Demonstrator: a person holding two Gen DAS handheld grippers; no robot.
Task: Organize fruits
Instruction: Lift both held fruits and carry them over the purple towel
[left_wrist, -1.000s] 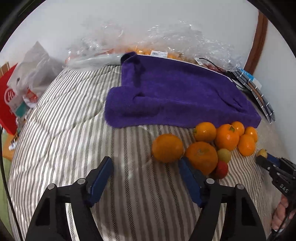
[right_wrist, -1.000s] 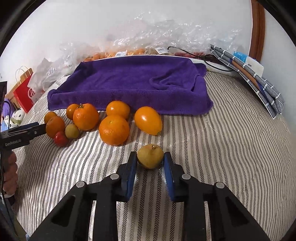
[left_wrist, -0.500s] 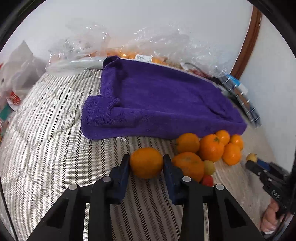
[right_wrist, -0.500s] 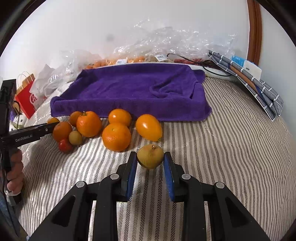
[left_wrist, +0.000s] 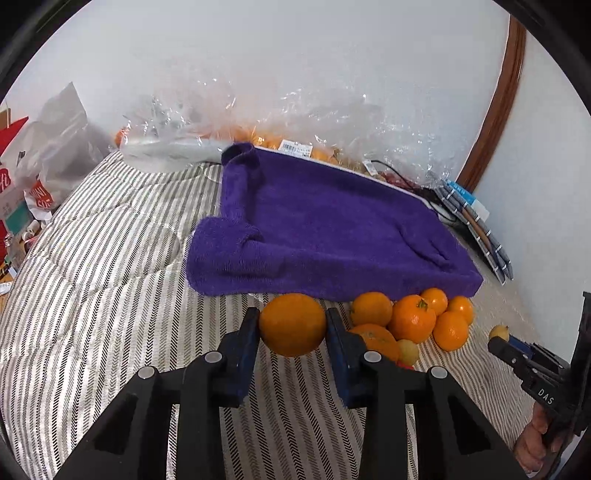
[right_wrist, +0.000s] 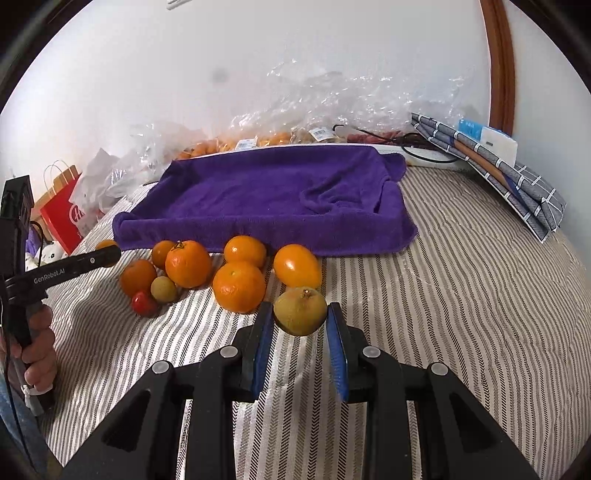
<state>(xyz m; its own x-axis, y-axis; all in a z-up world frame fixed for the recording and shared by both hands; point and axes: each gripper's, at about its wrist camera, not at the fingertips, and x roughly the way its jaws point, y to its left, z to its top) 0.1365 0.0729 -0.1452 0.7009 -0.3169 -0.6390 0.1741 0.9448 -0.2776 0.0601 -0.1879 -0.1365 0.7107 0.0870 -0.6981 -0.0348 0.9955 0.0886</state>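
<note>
1. Left tool (left_wrist: 291, 325), its jaws having just closed, pinches an orange (left_wrist: 292, 324) just before the purple towel (left_wrist: 332, 229).
2. Right tool (right_wrist: 300, 319) pinches a yellowish fruit (right_wrist: 300, 311) beside the fruit pile (right_wrist: 192, 273), near the towel.

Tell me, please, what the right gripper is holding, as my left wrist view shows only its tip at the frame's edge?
Observer: The right gripper is shut on a yellow-green fruit with a stem stub on top, clamped between the blue pads.
Operator: Thank you. And what is the red speck low in my view?
Observer: It is a small red fruit, round and whole, lying on the striped cover beside a small tan fruit.
</note>
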